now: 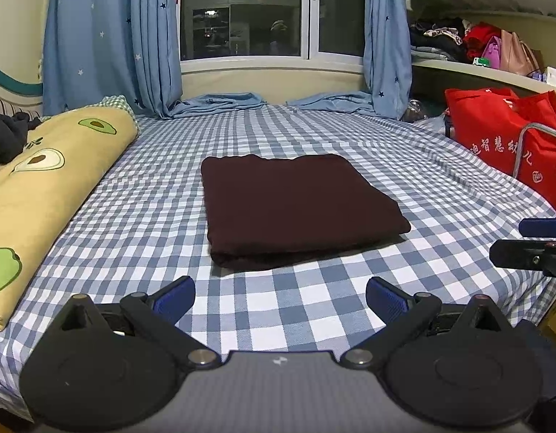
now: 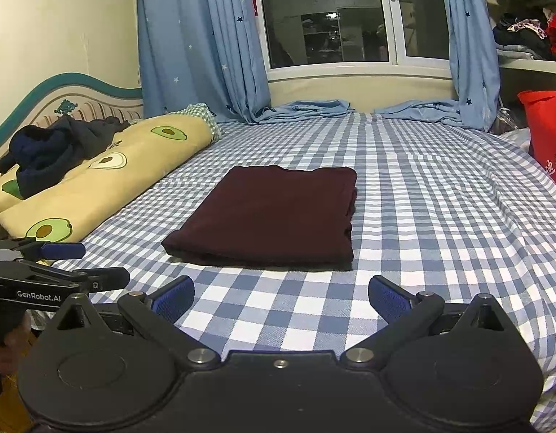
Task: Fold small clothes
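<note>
A dark maroon garment [image 1: 296, 209] [image 2: 274, 216] lies folded into a flat rectangle in the middle of the blue checked bed sheet [image 1: 141, 216] [image 2: 440, 198]. My left gripper [image 1: 279, 296] hovers just in front of the garment's near edge, jaws wide open and empty. My right gripper [image 2: 281, 296] sits likewise in front of it, open with nothing between its blue pads [image 2: 386, 297]. Each gripper shows from the side in the other's view: the right one at the right edge of the left wrist view, the left one at the left edge of the right wrist view.
A yellow avocado-print pillow [image 1: 43, 187] [image 2: 108, 176] lies along the left with dark clothes [image 2: 54, 151] heaped on it. A red bag [image 1: 508, 133] stands at the bed's right side below cluttered shelves [image 1: 476, 47]. Blue star curtains [image 1: 108, 36] and a window [image 1: 270, 11] lie beyond.
</note>
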The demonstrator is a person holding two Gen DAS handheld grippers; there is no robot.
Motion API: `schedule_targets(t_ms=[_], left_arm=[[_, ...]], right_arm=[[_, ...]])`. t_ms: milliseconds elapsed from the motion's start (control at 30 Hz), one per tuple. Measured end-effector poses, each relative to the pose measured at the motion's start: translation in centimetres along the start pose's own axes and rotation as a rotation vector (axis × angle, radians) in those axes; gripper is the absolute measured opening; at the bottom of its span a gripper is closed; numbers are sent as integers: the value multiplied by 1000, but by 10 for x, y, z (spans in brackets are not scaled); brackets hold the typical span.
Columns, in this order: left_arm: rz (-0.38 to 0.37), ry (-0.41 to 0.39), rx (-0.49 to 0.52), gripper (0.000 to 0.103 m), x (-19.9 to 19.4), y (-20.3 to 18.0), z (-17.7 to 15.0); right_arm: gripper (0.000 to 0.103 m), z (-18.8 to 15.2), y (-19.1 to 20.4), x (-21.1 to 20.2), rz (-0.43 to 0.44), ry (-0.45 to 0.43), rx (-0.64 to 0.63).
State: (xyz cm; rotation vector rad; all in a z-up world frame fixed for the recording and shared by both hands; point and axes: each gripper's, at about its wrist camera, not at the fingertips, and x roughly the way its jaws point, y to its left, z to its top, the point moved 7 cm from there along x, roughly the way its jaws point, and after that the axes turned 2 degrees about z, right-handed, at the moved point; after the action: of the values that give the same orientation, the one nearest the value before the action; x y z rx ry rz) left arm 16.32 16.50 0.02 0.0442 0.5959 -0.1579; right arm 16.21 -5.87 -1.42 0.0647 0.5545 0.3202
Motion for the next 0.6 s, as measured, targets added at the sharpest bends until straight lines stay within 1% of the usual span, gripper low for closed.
schedule_targets(t_ms=[400,600], left_arm=[[43,-4,29,102,3,3,1],[50,-1,40,102,3,3,1]], right_arm=[[102,2,-1,5,-11,1,-3],[102,4,-4,5,-19,0,3]])
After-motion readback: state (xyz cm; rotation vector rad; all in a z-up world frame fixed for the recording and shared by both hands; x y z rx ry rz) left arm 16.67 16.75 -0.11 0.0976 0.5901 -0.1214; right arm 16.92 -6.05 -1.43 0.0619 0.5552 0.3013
